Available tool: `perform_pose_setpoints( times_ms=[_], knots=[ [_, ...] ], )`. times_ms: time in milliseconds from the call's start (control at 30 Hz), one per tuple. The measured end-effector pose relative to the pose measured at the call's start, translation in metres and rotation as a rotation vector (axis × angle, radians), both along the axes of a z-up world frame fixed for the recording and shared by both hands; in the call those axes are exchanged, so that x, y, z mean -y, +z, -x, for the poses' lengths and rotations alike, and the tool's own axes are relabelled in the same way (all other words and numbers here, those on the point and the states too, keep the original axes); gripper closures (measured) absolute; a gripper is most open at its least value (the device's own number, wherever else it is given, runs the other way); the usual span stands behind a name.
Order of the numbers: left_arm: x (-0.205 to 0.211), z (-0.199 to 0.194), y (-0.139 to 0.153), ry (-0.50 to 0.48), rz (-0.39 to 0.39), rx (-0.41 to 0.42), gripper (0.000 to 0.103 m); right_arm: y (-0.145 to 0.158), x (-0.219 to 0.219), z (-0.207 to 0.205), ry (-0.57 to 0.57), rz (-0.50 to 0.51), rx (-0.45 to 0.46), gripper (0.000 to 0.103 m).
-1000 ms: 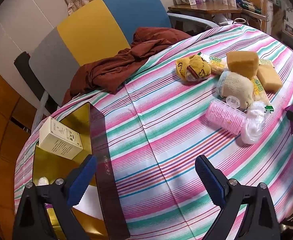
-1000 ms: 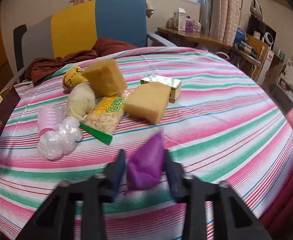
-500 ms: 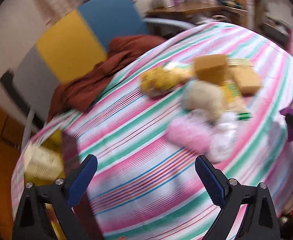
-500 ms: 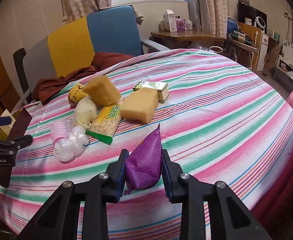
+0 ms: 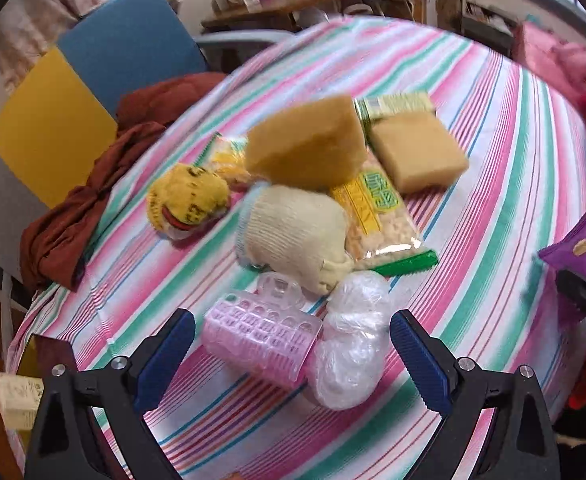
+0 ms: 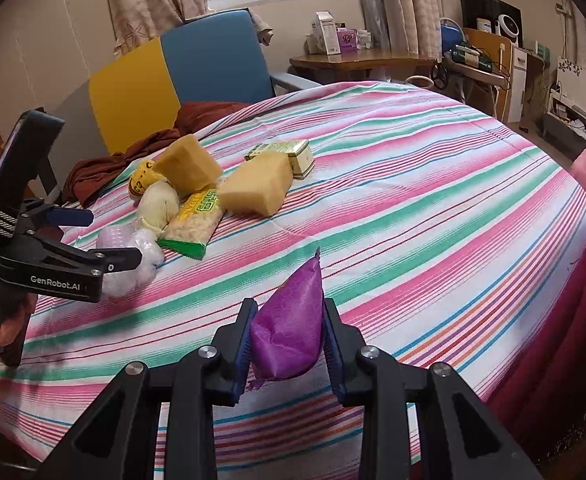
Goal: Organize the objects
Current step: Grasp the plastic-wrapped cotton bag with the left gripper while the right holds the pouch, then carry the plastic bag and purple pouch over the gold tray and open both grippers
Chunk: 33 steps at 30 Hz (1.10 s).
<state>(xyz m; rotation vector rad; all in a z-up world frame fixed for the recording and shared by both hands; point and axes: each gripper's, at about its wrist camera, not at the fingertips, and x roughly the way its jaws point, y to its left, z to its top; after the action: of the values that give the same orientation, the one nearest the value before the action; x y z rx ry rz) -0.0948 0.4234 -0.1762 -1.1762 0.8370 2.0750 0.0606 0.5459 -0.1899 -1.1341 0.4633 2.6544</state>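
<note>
Low in the frame, the right gripper (image 6: 289, 338) pinches a soft, light purple packet (image 6: 289, 324) by its puffy middle, while the left gripper (image 5: 293, 354) gapes empty over the crushable pink hair roller (image 5: 261, 336), best gripped across its barrel.

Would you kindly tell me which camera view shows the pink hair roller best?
The left wrist view: the pink hair roller lies close and whole between the open left gripper's fingers. The right wrist view shows only a small part of it, far off behind that gripper.
</note>
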Motion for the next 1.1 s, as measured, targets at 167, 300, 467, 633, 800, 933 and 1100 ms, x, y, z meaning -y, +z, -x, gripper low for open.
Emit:
perform_pose_setpoints(
  times_ms=[167, 300, 467, 633, 800, 933, 1100],
  knots=[
    [-0.012, -0.006, -0.013, -0.043, 0.038, 0.006, 0.004, -0.004, -0.001, 0.000, -0.003, 0.019, -0.004, 0.072],
    [-0.021, -0.011, -0.024, -0.056, 0.085, -0.027, 0.003, -0.003, -0.001, -0.001, -0.003, 0.019, -0.009, 0.072],
    [-0.014, -0.006, -0.019, -0.023, 0.069, -0.061, 0.023, -0.004, 0.000, -0.002, -0.003, 0.022, -0.012, 0.072],
    [-0.007, -0.003, -0.016, -0.012, 0.050, -0.047, 0.050, -0.004, 0.002, -0.004, -0.007, 0.024, -0.013, 0.072],
    [0.009, 0.002, -0.010, 0.019, -0.021, 0.026, 0.066, 0.001, 0.004, -0.008, -0.004, 0.023, -0.020, 0.072],
    [0.028, 0.002, 0.002, 0.045, -0.067, 0.041, 0.067, 0.002, 0.008, -0.007, 0.003, 0.025, -0.022, 0.072],
    [0.057, 0.007, 0.028, 0.086, -0.177, 0.098, 0.067, 0.004, 0.013, -0.004, 0.016, 0.028, -0.028, 0.072]
  ],
)
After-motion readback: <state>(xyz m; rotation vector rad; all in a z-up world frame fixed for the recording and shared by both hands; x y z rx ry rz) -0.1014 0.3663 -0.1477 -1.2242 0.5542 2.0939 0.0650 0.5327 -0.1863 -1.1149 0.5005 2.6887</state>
